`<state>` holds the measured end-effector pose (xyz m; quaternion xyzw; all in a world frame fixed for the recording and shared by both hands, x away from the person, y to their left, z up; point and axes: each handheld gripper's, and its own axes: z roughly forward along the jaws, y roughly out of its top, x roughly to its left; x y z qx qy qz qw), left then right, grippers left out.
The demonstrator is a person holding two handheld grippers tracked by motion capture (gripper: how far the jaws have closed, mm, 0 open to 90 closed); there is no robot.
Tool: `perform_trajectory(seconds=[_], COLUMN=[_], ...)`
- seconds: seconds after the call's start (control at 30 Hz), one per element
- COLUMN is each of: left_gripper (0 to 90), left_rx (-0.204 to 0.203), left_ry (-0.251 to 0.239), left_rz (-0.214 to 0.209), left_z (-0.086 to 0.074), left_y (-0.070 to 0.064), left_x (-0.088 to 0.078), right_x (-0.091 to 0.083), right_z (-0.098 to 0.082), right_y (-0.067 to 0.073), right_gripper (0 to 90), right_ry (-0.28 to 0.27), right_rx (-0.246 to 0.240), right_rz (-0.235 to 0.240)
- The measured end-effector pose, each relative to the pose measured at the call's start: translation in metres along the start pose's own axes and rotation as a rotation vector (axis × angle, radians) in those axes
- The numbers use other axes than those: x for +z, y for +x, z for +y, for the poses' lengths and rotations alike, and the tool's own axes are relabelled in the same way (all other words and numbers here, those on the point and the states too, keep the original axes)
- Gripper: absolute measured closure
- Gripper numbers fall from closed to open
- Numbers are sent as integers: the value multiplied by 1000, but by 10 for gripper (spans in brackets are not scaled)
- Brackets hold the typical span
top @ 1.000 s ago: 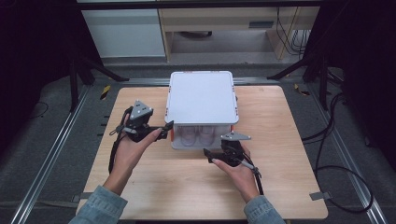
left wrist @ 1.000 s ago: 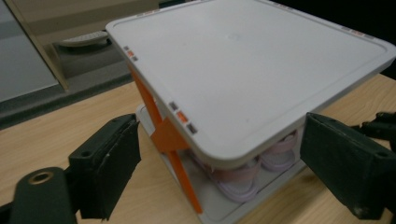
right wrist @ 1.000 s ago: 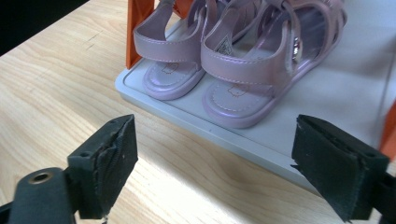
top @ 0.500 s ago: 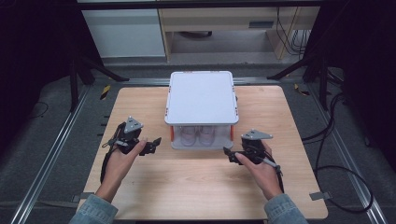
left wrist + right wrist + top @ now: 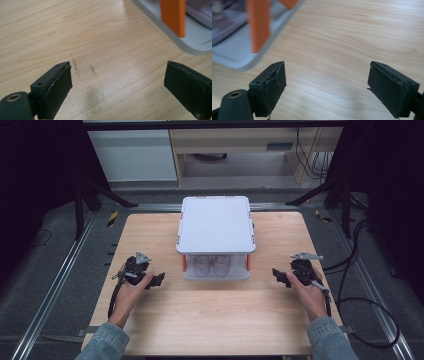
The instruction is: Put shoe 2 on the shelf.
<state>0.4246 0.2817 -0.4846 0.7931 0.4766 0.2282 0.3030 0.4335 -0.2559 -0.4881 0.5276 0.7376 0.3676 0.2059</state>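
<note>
Storage box (image 5: 215,236) is sitting mid-table in the high view, where we are holding the left gripper (image 5: 159,280) at its eight o'clock and the right gripper (image 5: 278,275) at four, equally near; the left gripper view is showing wide-apart, empty jaws with its orange latch (image 5: 173,16) at one o'clock, and the right gripper view the same with a latch (image 5: 258,23) at eleven.

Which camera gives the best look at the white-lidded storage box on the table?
The high view: it takes in the whole box, its white lid, clear front and both orange latches. The left gripper view catches just a bottom corner with one orange latch; the right gripper view shows the other corner, blurred.
</note>
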Motion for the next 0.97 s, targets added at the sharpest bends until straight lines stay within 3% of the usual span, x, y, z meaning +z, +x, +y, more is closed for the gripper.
perform_trajectory(seconds=[0.13,0.3,0.33,0.67,0.83,0.97], left_gripper=[71,70,72,51,10,6], left_rx=[-4,-24,-55,-93,-111,-119], left_ry=[20,32,23,33,4,8], left_rz=[11,19,15,13,19,29], left_z=[-2,-4,-8,-19,-23,-23], left_y=[3,6,9,11,14,15], left_x=[7,12,14,20,22,22], right_x=[3,7,9,16,15,13], right_z=[-5,-12,-14,-20,-24,-26], right_y=[-13,-19,-21,-19,-16,-18], right_gripper=[166,160,146,115,105,96], right_ry=[0,14,23,51,47,49], right_rx=[30,53,59,39,5,12], right_rz=[-31,-57,-72,-114,-132,-135])
